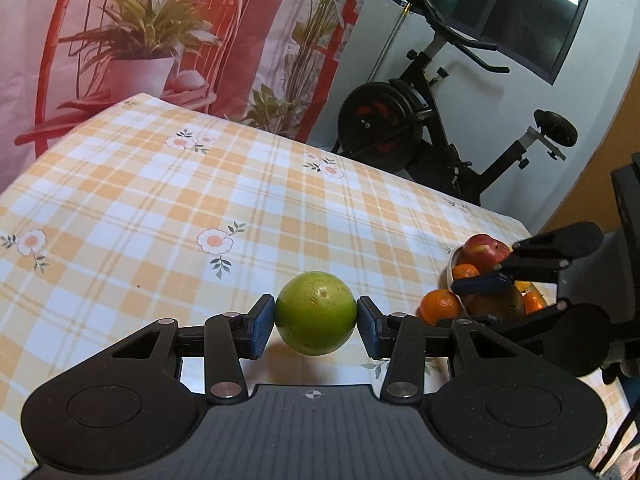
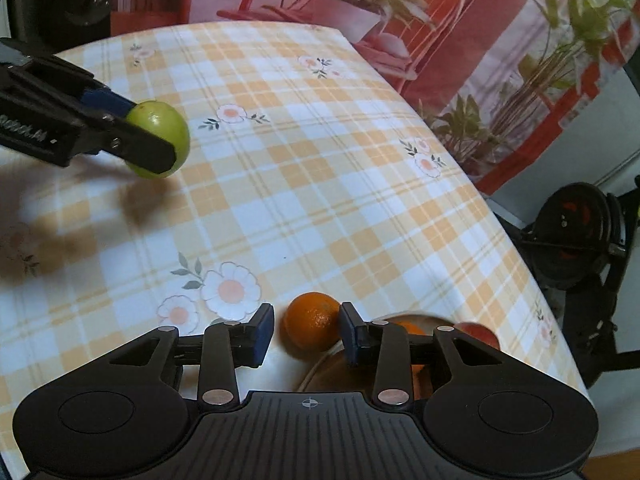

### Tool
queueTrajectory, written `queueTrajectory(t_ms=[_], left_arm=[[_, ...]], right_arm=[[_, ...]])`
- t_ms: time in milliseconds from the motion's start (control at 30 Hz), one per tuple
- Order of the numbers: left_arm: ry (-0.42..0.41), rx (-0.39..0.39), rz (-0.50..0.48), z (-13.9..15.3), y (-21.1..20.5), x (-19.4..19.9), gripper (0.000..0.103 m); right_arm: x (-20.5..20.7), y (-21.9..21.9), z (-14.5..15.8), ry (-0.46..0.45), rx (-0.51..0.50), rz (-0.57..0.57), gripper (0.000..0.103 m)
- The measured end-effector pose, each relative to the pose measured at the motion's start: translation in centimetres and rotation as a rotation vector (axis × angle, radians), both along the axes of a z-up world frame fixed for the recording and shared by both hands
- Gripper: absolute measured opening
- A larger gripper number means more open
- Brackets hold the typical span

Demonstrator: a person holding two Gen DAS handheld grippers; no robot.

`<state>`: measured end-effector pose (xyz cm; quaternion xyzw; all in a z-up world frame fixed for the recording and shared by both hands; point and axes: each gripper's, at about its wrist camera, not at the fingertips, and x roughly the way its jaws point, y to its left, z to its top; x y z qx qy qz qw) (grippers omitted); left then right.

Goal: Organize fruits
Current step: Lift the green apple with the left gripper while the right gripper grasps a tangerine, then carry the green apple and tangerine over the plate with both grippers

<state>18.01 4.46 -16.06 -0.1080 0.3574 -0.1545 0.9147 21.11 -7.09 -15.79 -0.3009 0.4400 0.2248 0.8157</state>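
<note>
Our left claw [image 1: 316, 320] grips the green fruit [image 1: 316, 313] at centre frame, above the tabletop [image 1: 160, 208]. Our right claw [image 2: 306, 334] stands open (nothing pinched), straddling the orange [image 2: 313, 320] at lower centre, just beside the bowl [image 2: 316, 368]; it is the nearer hand.

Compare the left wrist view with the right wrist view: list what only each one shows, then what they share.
Only the left wrist view: the exercise bike's saddle and handlebars, and more fruit heaped in the bowl.

Only the right wrist view: the right gripper from behind, jaws open around the orange without pressing it.

Both: the left gripper shut on the green fruit, the red apple, the checked tablecloth and the bike's flywheel.
</note>
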Motion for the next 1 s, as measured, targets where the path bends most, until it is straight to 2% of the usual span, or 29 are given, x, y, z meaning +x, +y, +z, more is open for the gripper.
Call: queueTrajectory(t_ms=[333,600,733,867,1000], left_arm=[[0.007,-0.021,-0.004,-0.4,0.0,0.0,0.047],[0.004,-0.021,-0.010,-0.3,-0.1,-0.2,0.047],[-0.004,-0.015,-0.014,-0.1,-0.4,-0.4,0.047],[-0.016,0.003,-0.028,0.4,-1.0,-0.8,0.047],[-0.033,0.022,-0.053,0.9,-2.0,-1.3,0.047]], right_arm=[[1.8,1.1,-1.7,0.059,-0.108,0.035,0.037],[1.9,1.3,-1.6,0.075,-0.118,0.051,0.033],[1.2,0.9,-0.6,0.026,-0.044,0.029,0.033],[-0.2,-0.3,1.1,-0.058,0.104,-0.023,0.033],[-2.4,-2.7,2.4,-0.155,0.250,-0.127,0.033]])
